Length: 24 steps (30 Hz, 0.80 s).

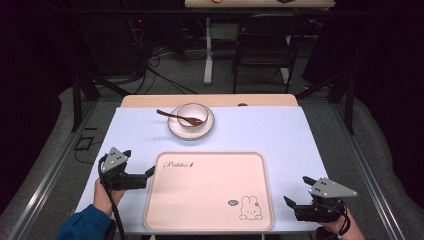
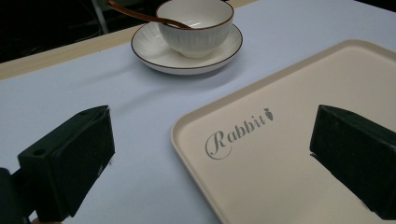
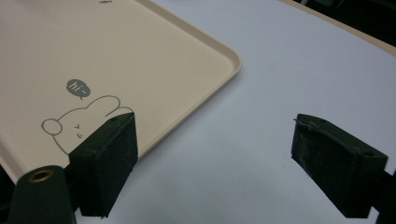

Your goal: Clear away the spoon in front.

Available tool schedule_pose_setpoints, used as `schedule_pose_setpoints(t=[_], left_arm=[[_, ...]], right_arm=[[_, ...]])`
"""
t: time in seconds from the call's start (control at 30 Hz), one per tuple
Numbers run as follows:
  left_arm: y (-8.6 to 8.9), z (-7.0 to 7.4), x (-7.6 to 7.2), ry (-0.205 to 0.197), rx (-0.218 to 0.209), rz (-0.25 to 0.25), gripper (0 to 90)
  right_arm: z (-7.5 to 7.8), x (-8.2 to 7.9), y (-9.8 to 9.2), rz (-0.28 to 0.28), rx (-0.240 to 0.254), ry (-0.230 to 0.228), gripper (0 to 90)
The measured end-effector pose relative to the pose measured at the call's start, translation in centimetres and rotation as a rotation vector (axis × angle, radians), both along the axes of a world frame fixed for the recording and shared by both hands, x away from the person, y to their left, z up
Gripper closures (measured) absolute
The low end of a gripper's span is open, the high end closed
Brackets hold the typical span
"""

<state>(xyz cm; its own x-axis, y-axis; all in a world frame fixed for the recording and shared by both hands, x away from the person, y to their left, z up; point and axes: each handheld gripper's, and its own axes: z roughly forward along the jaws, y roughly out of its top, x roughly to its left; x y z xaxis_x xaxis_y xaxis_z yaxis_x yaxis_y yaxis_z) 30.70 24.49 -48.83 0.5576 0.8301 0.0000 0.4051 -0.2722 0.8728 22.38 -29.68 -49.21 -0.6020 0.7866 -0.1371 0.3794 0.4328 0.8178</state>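
Currently: both grippers spread wide, empty. Left gripper [image 1: 137, 176] at tray's [image 1: 210, 210] 9 o'clock edge, straddling the rim; right gripper [image 1: 299, 192] just off its 3 o'clock edge. Long axis 9-to-3. Bowl [image 1: 193, 114], saucer [image 1: 175, 129], spoon [image 1: 172, 116] at 12 o'clock, nearer left.

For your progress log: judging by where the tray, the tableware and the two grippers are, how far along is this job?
Hardly begun. Done: nothing is on the tray; the bowl, with the spoon in it, sits on the saucer beyond it. In hand: the left gripper hangs open at the tray's left rim, the right gripper open off its right rim. Left: probably moving the tableware onto the tray.
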Motion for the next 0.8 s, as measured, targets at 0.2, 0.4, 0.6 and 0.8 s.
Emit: schedule_pose_setpoints(t=[0.2, 0.4, 0.6, 0.8], left_arm=[[-0.7, 0.0, 0.9, -0.007, 0.003, 0.011, 0.0], [-1.1, 0.0, 1.7, -0.001, 0.007, 0.020, 0.0], [-1.4, 0.0, 2.4, -0.007, 0.008, 0.033, 0.0], [-1.8, -0.1, 3.8, -0.001, -0.017, 0.060, 0.0]], right_arm=[[0.0, 0.0, 0.0, 0.003, 0.001, -0.001, 13.9], [0.0, 0.0, 0.0, 0.005, 0.003, 0.000, 13.9], [0.0, 0.1, 0.0, 0.007, 0.001, 0.000, 13.9], [0.0, 0.3, 0.2, 0.012, 0.001, 0.001, 13.9]])
